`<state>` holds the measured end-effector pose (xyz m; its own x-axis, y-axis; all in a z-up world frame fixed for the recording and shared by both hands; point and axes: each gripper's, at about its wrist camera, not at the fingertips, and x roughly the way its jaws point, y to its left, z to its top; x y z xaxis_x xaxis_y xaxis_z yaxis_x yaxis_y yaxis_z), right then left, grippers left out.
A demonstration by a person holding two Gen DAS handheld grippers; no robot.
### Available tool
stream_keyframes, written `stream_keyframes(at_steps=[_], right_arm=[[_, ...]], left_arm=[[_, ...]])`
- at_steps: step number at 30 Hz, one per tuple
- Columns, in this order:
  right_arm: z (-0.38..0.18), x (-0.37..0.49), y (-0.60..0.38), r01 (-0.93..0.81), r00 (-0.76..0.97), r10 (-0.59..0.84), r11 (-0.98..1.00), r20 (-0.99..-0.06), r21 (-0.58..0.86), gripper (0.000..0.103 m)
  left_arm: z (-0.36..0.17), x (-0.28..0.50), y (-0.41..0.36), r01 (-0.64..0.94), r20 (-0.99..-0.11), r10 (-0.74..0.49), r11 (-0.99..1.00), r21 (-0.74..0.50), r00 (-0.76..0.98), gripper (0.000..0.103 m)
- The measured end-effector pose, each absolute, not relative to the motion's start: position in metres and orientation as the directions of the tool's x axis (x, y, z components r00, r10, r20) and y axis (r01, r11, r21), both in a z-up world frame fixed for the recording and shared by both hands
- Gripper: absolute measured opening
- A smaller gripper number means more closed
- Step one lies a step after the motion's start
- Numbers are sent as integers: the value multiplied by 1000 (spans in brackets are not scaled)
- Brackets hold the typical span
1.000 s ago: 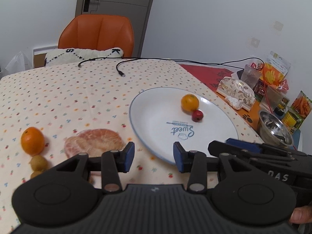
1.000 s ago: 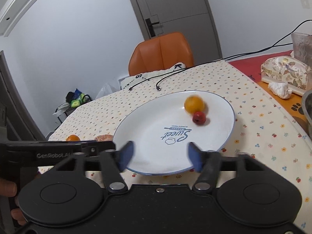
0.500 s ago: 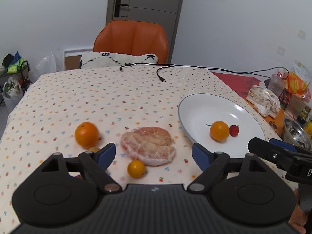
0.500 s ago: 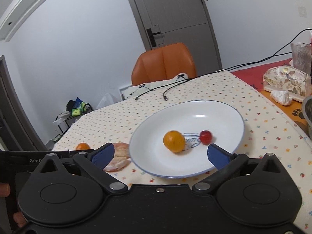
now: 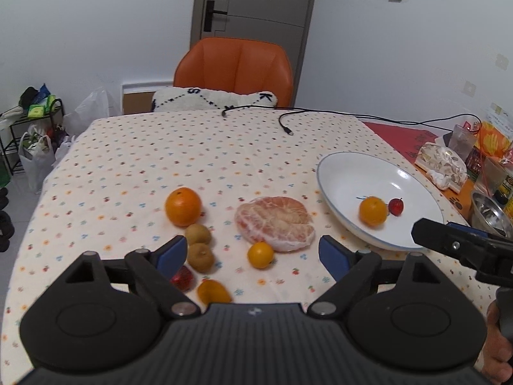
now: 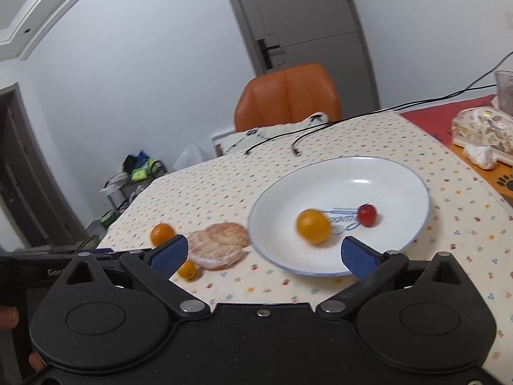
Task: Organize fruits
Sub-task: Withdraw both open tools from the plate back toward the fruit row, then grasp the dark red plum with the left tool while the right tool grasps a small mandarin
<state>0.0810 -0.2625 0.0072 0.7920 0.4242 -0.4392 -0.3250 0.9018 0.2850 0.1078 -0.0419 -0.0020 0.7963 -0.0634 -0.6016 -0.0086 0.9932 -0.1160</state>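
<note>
Rolled nearer, orange (image 6: 313, 226) shares plate (image 6: 394, 176) with red fruit (image 6: 367, 214).

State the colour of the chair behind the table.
Orange chair; clearest in the left wrist view.

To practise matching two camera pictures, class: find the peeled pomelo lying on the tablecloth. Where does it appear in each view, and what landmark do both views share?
Left wrist view: the peeled pomelo lies centre, just left of the white plate, above a small orange fruit.
Right wrist view: the pomelo sits left of centre, against the plate's left edge.
Shared landmark: the orange chair behind the table.
</note>
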Motion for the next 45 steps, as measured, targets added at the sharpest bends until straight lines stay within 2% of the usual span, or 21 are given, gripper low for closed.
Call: stream_keyframes(at_steps=[30, 33, 36, 38, 45], right_arm=[[0, 82, -210, -452, 715, 513, 857, -474, 247, 102], [-3, 83, -207, -457, 707, 516, 855, -483, 245, 100], [-6, 85, -204, -463, 699, 520, 852, -491, 243, 95], [-8, 86, -201, -467, 694, 524, 850, -494, 245, 91], [-16, 94, -190, -483, 669, 537, 840, -514, 249, 78]], left_arm=[[-9, 74, 7, -55, -593, -44, 988, -148, 804, 87], [-14, 78, 9, -50, -593, -58, 985, -165, 803, 83], [-20, 81, 10, -39, -595, -73, 984, -173, 800, 72], [-24, 84, 11, -35, -601, -82, 983, -181, 795, 59], [-32, 89, 21, -45, -604, -87, 979, -200, 792, 43]])
